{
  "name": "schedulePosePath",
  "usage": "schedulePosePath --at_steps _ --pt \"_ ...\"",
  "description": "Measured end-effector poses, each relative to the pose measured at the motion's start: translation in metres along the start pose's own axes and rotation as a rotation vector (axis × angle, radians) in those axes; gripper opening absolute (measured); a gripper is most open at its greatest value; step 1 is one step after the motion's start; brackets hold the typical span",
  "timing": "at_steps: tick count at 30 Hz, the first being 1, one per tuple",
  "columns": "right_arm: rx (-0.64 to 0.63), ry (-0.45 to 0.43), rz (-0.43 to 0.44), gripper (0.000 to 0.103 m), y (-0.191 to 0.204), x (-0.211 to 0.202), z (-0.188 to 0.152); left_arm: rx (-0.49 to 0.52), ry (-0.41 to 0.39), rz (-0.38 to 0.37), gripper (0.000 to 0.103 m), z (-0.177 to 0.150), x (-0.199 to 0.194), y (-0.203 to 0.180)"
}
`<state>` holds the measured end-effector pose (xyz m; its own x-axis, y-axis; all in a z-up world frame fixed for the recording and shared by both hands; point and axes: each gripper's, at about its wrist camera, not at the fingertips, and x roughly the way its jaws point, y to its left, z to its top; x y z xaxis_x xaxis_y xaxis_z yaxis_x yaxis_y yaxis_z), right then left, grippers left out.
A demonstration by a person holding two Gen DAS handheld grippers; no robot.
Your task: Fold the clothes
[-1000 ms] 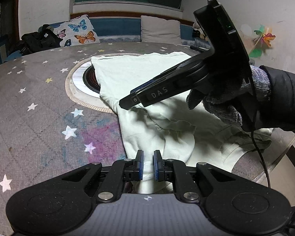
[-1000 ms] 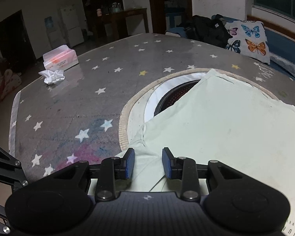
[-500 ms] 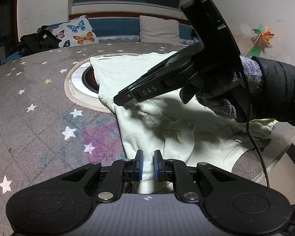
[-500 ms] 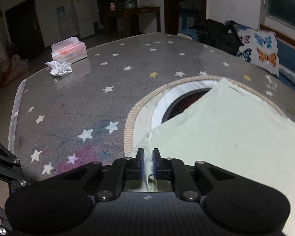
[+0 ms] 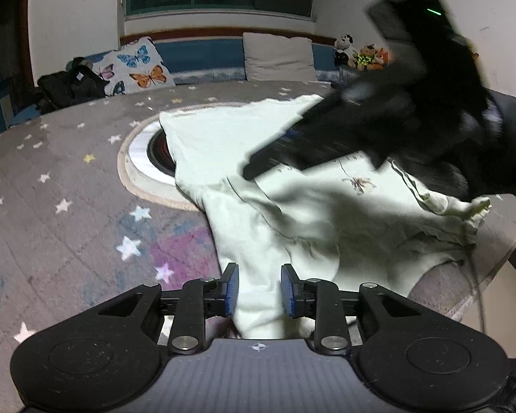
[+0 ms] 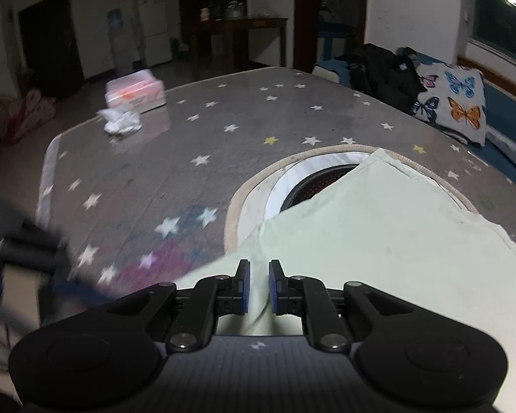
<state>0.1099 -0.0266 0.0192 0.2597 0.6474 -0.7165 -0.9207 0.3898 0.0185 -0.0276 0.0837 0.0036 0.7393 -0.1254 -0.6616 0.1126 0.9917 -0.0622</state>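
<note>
A pale green garment (image 5: 292,213) lies rumpled on the star-patterned table cover (image 5: 68,189), partly over a round opening (image 5: 154,151). My left gripper (image 5: 259,290) sits low at the garment's near end. Its jaws are opening, and a strip of cloth lies between the pads without being pressed. In the left wrist view my right gripper (image 5: 254,172) is a blurred black shape above the cloth, held by a gloved hand (image 5: 481,127). In its own view the right gripper (image 6: 258,287) has its pads shut on a lifted fold of the garment (image 6: 378,241), the jaws easing open slightly.
A tissue box (image 6: 136,93) and a crumpled tissue (image 6: 120,122) sit at the table's far corner. A butterfly cushion (image 5: 137,69), a black bag (image 5: 68,86) and a grey pillow (image 5: 278,55) line the bench behind. The table's edge (image 5: 498,258) runs close on the right.
My left jaws have parted from the cloth they pinched. My right gripper closed on the garment's edge, then rose and swung right, pulling the fabric up with it.
</note>
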Motion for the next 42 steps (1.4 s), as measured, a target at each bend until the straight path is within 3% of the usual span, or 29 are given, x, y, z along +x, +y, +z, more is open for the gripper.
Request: schedulePosePath --at_steps 7,13,19,23,25,28,34,42 --pt "-0.065 0.045 0.034 0.011 0.024 -0.024 -0.029 -0.003 -0.029 0.01 0.029 0.012 0.01 0.0" --pt "-0.053 0.071 0.045 0.011 0.033 -0.02 -0.053 0.013 0.0 0.019 0.029 0.014 0.029 -0.003" --pt "-0.012 0.024 0.025 0.011 0.027 -0.037 -0.061 0.029 0.015 0.039 0.029 0.012 0.032 -0.003" --pt "0.055 -0.011 -0.038 0.011 0.012 -0.064 -0.075 0.056 0.009 0.038 0.034 0.011 0.023 -0.008" --pt "0.096 -0.022 -0.087 0.012 0.003 -0.082 -0.087 0.08 0.006 0.035 0.046 0.009 0.018 -0.012" --pt "0.161 -0.029 -0.171 0.017 -0.011 -0.109 -0.108 0.122 0.003 0.026 0.054 0.006 0.01 -0.02" --pt "0.283 -0.017 -0.327 0.017 -0.034 -0.152 -0.154 0.186 0.014 0.003 0.056 0.001 0.005 -0.035" --pt "0.347 0.02 -0.372 0.018 -0.039 -0.15 -0.195 0.247 0.043 -0.032 0.055 -0.004 0.01 -0.05"
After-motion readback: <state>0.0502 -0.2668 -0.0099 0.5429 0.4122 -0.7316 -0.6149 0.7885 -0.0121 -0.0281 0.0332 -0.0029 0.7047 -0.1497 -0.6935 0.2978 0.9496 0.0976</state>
